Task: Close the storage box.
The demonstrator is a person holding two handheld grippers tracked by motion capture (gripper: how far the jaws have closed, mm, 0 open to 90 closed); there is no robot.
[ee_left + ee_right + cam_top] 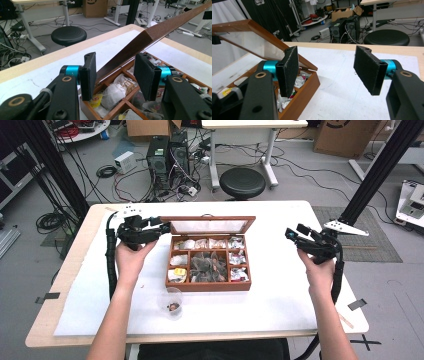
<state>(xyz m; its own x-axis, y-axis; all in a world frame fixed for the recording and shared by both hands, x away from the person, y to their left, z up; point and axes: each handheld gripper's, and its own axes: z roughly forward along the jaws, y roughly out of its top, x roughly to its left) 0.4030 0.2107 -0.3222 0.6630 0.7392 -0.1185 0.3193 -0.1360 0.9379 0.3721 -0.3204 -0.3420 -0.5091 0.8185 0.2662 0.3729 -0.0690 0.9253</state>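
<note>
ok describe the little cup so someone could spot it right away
Start at the open wooden tea box in the middle of the white table. Just in front of its near left corner stands a small clear plastic cup, the lone loose item, with something brown at its bottom.

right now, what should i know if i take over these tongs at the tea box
Left tongs: open, jaws either side of the raised lid's edge, not pressing it.
Right tongs: open, holding nothing, to the right of the wooden tea box.
Box sits mid-table with tea bags in its compartments; small clear cup stands in front of it.
Done: lid is up.
Left, probably: pick a tea bag and move it to the cup.
</note>
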